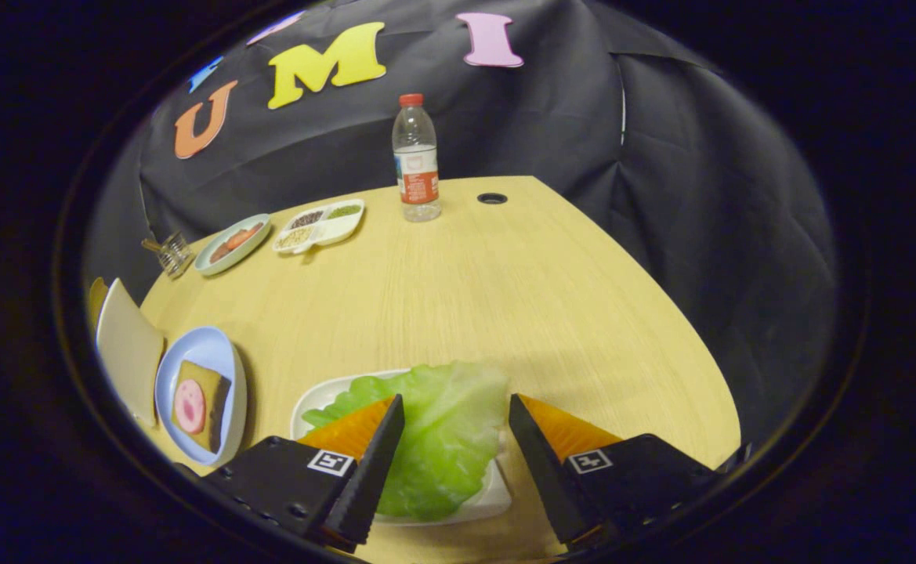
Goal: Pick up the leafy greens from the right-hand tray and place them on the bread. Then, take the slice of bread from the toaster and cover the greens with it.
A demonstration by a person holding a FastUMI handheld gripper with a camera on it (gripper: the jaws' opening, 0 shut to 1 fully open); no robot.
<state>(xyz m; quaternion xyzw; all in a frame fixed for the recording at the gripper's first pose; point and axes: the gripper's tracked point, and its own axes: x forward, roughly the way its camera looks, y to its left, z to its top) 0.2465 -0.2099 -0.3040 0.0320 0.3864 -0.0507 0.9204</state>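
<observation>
Two fingers of your tongs [456, 407] spread wide, straddling leafy greens [434, 439] on white tray [309, 401], lower centre; bread [200, 404] on blue plate [205, 348], lower left of worktop [505, 298].

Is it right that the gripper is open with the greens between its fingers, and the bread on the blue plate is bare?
Not quite. The gripper is open around the greens, but the bread on the blue plate carries a pink round slice, as the gripper view shows.
</observation>
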